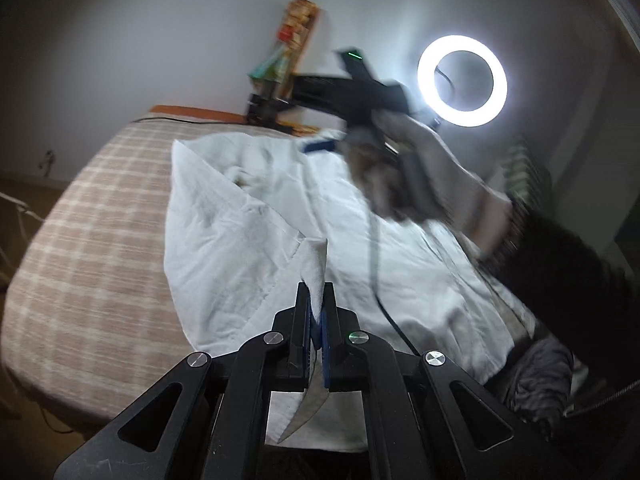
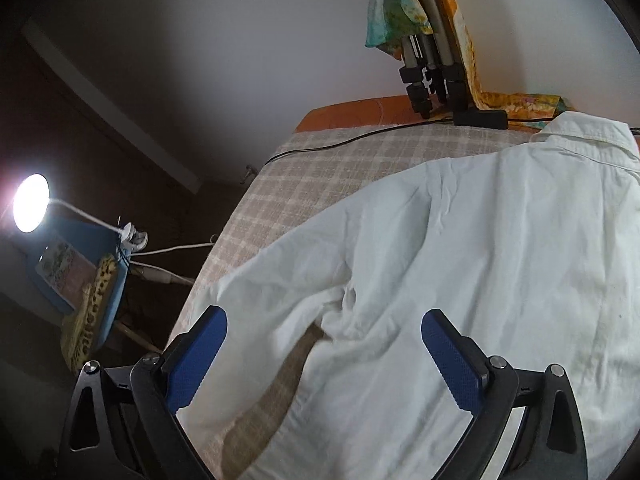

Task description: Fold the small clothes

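Note:
A white collared shirt (image 2: 460, 260) lies spread on the plaid bed cover (image 2: 320, 160), its collar (image 2: 580, 136) at the far right. My left gripper (image 1: 316, 308) is shut on a pinched fold of the white shirt (image 1: 248, 240), which stands up between the blue pads and trails out below them. My right gripper (image 2: 326, 316) hovers open over the shirt's left part, with nothing between its blue pads (image 2: 200, 360). In the left wrist view the right gripper (image 1: 318, 146) is a blur in a person's hand (image 1: 420, 168) above the far side of the shirt.
A lit ring light (image 1: 462, 80) stands at the far right with a black cable (image 1: 376, 264) running across the shirt. Tripod legs (image 2: 428, 76) and a black power strip (image 2: 480, 116) sit at the bed's far end. Dark clothes (image 1: 536, 376) lie beside the shirt. A lamp (image 2: 31, 202) shines left of the bed.

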